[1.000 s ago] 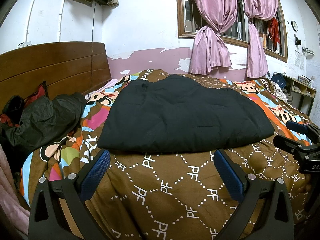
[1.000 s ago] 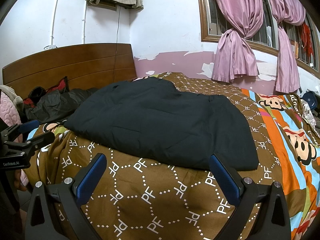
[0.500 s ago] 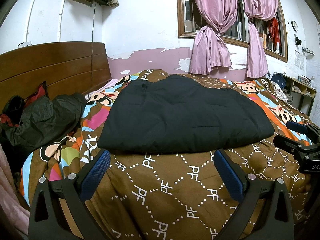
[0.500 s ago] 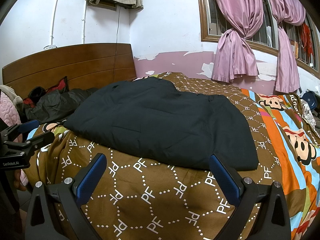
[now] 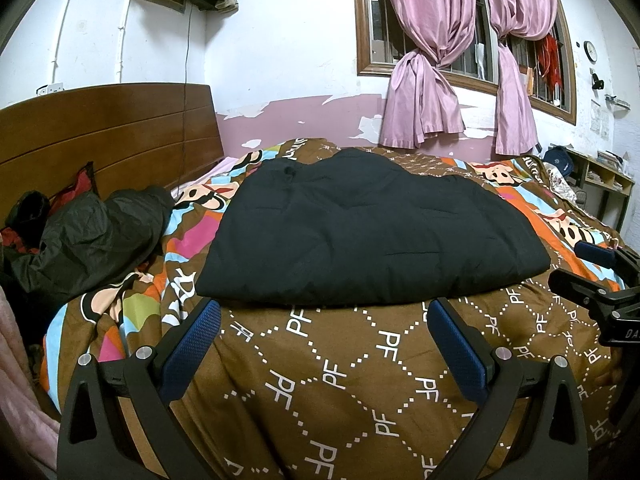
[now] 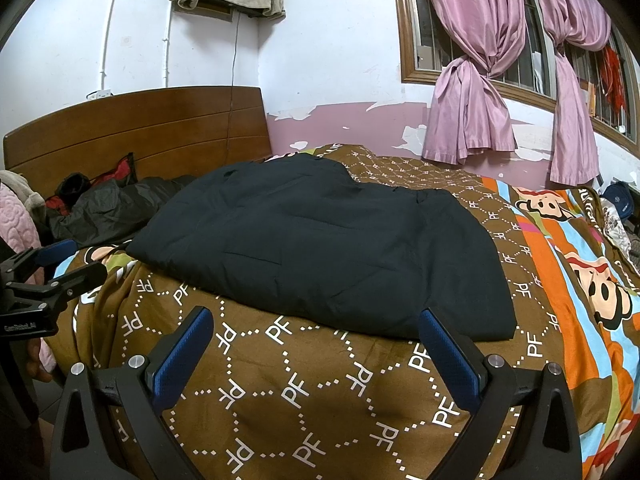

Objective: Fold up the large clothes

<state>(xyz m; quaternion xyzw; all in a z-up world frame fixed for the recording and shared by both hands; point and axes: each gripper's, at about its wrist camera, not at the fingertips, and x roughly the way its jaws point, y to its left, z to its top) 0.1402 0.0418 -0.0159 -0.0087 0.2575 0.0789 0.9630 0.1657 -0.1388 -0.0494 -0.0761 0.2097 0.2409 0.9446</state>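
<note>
At the far left we see a crumpled dark jacket (image 5: 92, 236) heaped by the wooden headboard (image 5: 104, 132), well apart from the garment we are folding. Next comes our left gripper (image 5: 324, 320), its blue-padded fingers (image 5: 196, 336) spread wide and holding nothing, poised over the brown patterned bedspread (image 5: 340, 380) just short of the garment's near edge.

The black garment (image 5: 372, 232) lies flat in the middle of the bed — a broad, thick, matte slab, already folded into a rough rectangle with a rounded hump at the far side. Its surface is mostly smooth, with faint stitched seams and a few shallow creases; the near edge is a soft, puffy fold. From the right wrist view the garment (image 6: 328, 240) reaches almost to the cartoon-printed stripe.

Our right gripper (image 6: 316, 324) is also spread open and empty — its right finger sits just in front of the garment's near right corner. Pink curtains (image 6: 468, 92) hang knotted beyond.
</note>
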